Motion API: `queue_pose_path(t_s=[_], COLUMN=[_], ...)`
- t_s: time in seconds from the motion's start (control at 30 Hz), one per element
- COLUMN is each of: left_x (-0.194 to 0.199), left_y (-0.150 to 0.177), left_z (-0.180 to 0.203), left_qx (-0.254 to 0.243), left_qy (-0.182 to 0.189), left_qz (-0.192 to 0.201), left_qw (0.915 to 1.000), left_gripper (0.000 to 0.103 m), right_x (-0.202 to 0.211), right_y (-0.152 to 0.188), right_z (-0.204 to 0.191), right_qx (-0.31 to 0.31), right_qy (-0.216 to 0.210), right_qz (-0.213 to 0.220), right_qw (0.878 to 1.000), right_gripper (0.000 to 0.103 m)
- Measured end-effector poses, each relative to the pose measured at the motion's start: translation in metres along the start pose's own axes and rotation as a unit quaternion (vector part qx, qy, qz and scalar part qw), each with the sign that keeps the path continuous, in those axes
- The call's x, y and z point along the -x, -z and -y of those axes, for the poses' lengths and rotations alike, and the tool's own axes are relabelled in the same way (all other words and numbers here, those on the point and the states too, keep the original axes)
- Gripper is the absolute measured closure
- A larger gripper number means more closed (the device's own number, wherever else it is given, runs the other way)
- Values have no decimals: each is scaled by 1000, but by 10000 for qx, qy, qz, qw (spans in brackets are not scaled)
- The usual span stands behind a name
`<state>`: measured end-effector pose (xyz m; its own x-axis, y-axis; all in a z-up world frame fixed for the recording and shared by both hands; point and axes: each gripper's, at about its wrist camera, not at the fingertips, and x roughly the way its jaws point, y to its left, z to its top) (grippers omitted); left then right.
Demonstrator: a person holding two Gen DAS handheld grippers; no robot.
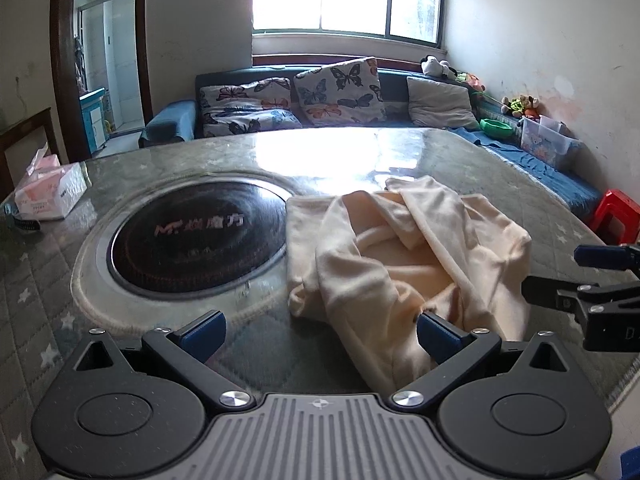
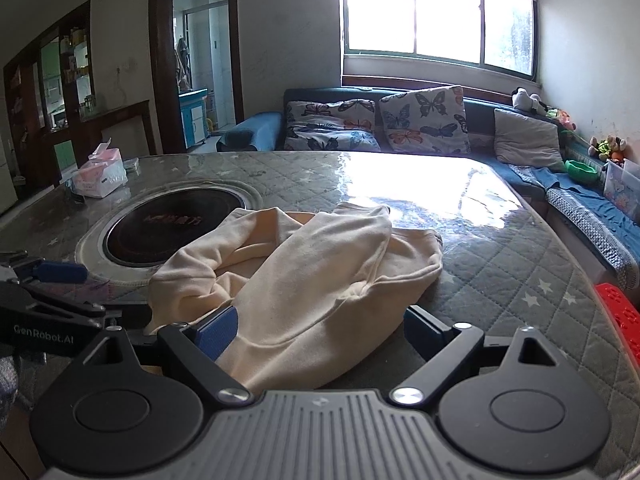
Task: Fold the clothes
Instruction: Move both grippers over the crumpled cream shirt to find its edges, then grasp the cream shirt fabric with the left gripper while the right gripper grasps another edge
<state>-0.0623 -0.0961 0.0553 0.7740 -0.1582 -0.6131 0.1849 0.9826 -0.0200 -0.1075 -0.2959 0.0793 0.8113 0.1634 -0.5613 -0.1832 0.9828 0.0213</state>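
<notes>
- Cream garment [image 1: 400, 260], crumpled in a heap, lies on the table [image 1: 360, 156], right of the table's middle in the left wrist view.
- Table top is a grey quilted cover with white stars under a glossy clear sheet; window glare at 12 o'clock of the heap.
- Round black cooktop [image 1: 200, 236] is set into the table at 9 o'clock of the garment; the cloth's left edge sits just beside its pale rim.
- Left gripper [image 1: 320, 332]: jaws spread wide, holding nothing. Its right blue pad touches or overlaps the near fold of the cloth; left pad is over bare table.
- Right gripper [image 2: 320, 330]: jaws spread wide, nothing clamped. The near end of the garment lies between the two pads; left pad is against the cloth.
- In the left wrist view the right gripper enters at 3 o'clock, beside the heap.
- Tissue box [image 1: 50, 192], pink and white, at 10 o'clock on the table, well apart from the garment.
- Sofa [image 1: 320, 96] with butterfly cushions beyond the table at 12 o'clock.
</notes>
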Motion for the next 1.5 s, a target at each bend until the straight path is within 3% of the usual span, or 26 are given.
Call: queue_pose_path(t_s=[0.17,0.33,0.4,0.8,0.97,1.03,1.07,1.13,1.17,1.3,1.5], left_x=[-13,-36,-48,-127,-155,-165,-165,-162,-159,-138,-95], left_y=[-18,-42,-51,-89,-90,-87,-86,-85,-85,-80,-78], left_z=[2,1,1,11,10,7,6,4,5,0,-31], left_qx=[-126,-175,-179,-561,-526,-449,-425,-428,-447,-543,-125], left_qy=[-51,-62,-60,118,293,415,538,756,791,635,36], left_qz=[90,92,55,-323,-648,-791,-766,-713,-692,-315,156], left_qw=[9999,9998,9998,9978,9961,9950,9947,9937,9935,9960,9998], left_gripper=[3,24,28,29,30,49,53,89,93,97,98], right_x=[-19,-42,-51,-119,-139,-147,-149,-156,-159,-169,-176], right_y=[-12,-27,-36,-83,-91,-93,-93,-93,-94,-94,-93], right_z=[10,22,28,48,45,43,42,40,39,32,22], right_qx=[-38,-118,-158,-294,-281,-237,-216,-173,-156,-52,141], right_qy=[-97,-203,-231,-344,-416,-452,-455,-470,-485,-502,-431], right_qz=[-77,-139,-135,-346,-415,-465,-487,-540,-568,-645,-752], right_qw=[9999,9996,9995,9984,9979,9976,9975,9973,9971,9966,9961], right_gripper=[19,29,30,37,38,38,38,38,38,38,38])
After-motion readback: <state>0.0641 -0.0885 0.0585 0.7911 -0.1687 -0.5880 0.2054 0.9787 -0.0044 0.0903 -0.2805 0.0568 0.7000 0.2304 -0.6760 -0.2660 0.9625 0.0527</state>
